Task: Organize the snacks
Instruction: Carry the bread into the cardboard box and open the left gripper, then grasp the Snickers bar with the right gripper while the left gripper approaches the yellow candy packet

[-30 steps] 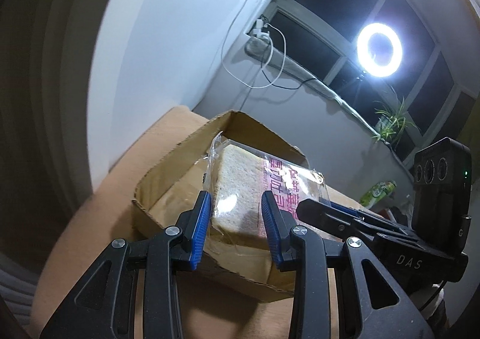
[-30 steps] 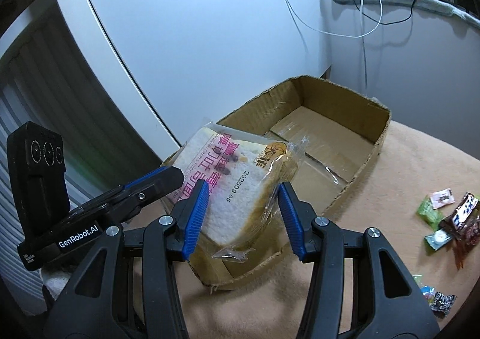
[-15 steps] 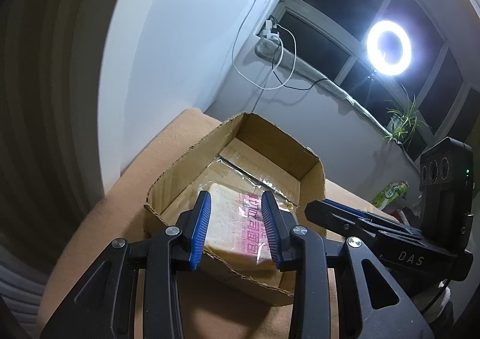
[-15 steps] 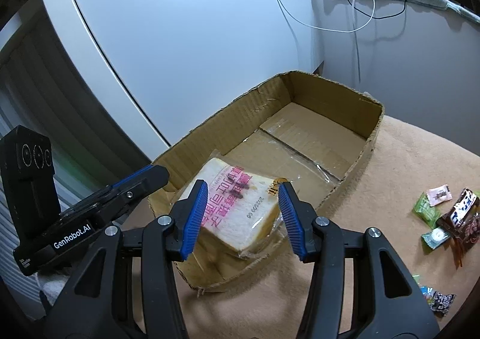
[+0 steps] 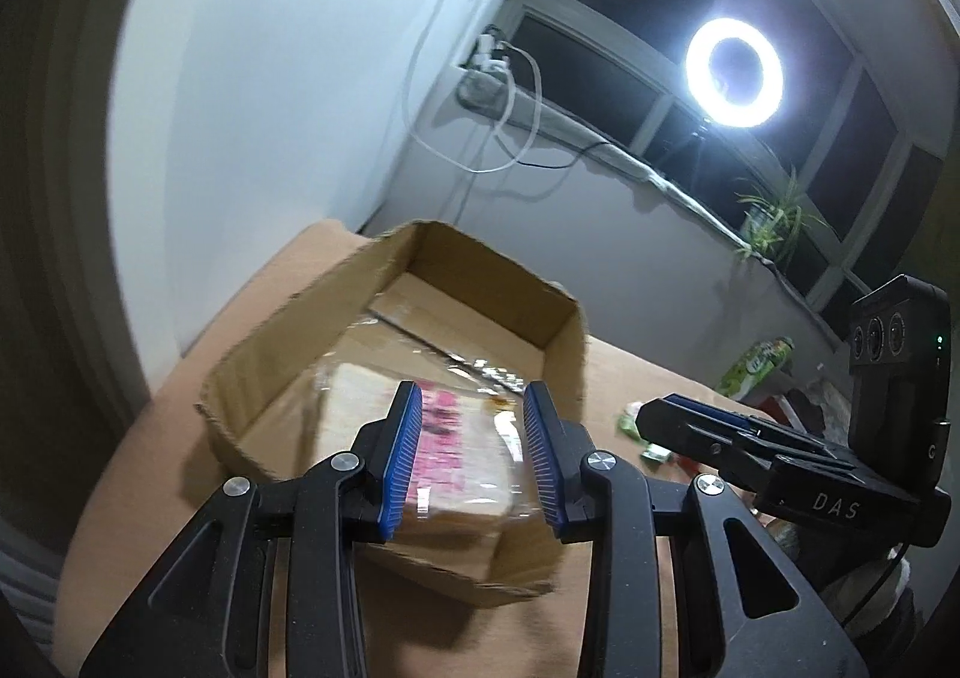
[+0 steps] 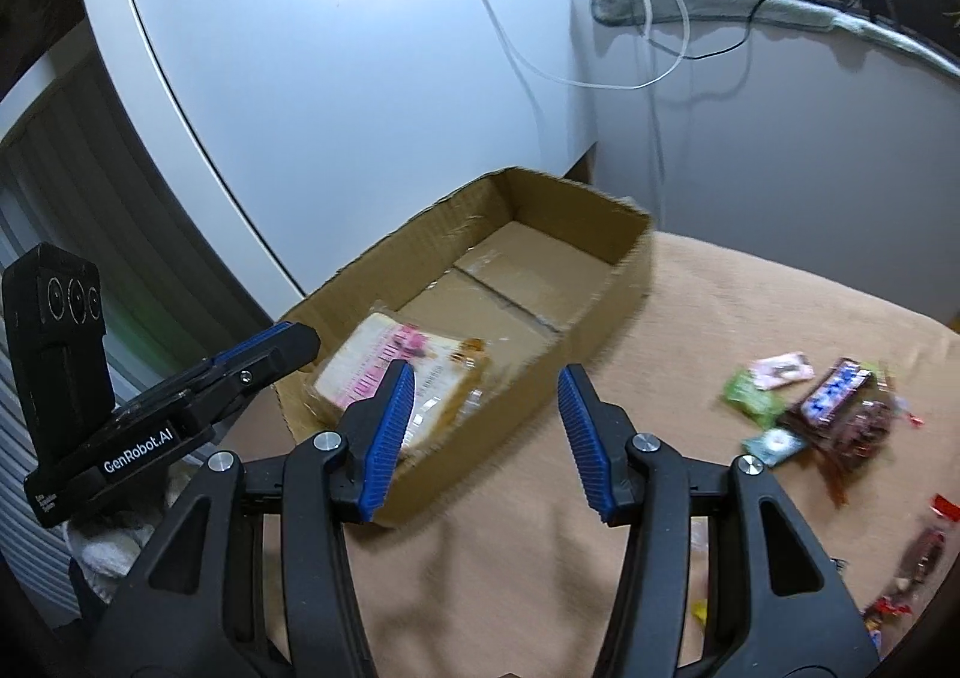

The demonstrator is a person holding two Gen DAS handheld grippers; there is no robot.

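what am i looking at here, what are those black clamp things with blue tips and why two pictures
Those are handheld grippers, one in each of a person's hands, each carrying its own camera that looks along its blue-padded fingers. The left gripper gives one picture, the right gripper the other. Both are open and hold nothing. A packaged bread slice lies in the cardboard box on a tan cloth. Small wrapped snacks lie scattered beside the box.

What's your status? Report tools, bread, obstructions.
Left tool open, right tool open, both empty. Bagged sliced bread lying flat in cardboard box, near end. Loose snack packets on cloth to the right; path unobstructed.
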